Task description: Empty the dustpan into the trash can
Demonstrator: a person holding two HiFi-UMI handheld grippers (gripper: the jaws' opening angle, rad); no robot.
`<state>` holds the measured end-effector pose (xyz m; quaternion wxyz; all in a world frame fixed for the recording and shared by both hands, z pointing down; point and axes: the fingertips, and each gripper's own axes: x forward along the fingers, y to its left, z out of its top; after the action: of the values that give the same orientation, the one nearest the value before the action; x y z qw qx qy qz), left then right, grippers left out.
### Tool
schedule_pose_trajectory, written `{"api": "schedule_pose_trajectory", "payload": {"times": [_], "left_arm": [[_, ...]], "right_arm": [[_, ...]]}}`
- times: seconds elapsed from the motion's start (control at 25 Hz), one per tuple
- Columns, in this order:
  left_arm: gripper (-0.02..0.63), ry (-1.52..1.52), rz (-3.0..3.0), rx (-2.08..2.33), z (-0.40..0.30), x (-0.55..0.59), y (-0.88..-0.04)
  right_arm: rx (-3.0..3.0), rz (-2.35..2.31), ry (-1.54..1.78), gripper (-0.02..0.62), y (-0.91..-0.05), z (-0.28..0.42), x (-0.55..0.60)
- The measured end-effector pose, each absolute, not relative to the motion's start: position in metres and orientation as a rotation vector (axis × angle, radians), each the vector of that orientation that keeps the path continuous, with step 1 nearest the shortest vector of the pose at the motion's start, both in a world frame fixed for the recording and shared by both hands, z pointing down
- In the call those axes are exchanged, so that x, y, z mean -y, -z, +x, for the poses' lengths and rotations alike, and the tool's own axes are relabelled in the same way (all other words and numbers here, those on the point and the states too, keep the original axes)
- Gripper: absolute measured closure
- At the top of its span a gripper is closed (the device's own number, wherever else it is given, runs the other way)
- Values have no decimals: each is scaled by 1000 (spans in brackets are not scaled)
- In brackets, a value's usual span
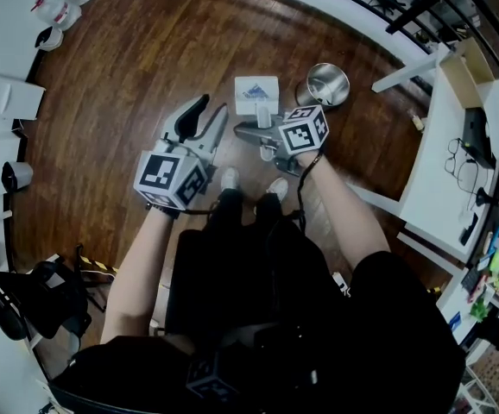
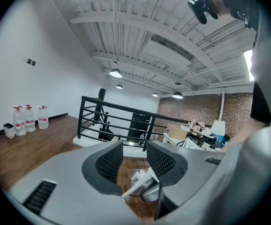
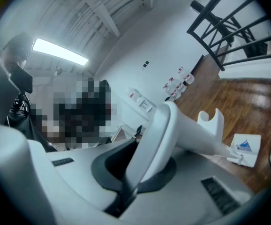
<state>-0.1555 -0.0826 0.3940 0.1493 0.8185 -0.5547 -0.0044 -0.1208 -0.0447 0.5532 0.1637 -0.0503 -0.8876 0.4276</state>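
Right claw (image 3: pixel 140 170) is gripping the dustpan (image 1: pixel 256 93) by its handle, pan just ahead of it, trash can (image 1: pixel 325 83) ahead-right. Left claw (image 2: pixel 134 156) is gaping, holding nothing. Advice: keep the pan level until it's over the rim.

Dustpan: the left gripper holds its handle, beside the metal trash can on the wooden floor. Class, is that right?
No: the right gripper holds the handle, as the right gripper view shows. The rest stands.
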Motion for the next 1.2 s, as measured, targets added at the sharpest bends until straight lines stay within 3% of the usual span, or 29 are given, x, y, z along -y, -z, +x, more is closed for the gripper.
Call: {"api": "schedule_pose_trajectory", "payload": {"times": [1.2], "left_arm": [[445, 179, 2523, 1232, -100, 185, -374]], "right_arm": [[2743, 221, -994, 589, -374, -74, 115]]}}
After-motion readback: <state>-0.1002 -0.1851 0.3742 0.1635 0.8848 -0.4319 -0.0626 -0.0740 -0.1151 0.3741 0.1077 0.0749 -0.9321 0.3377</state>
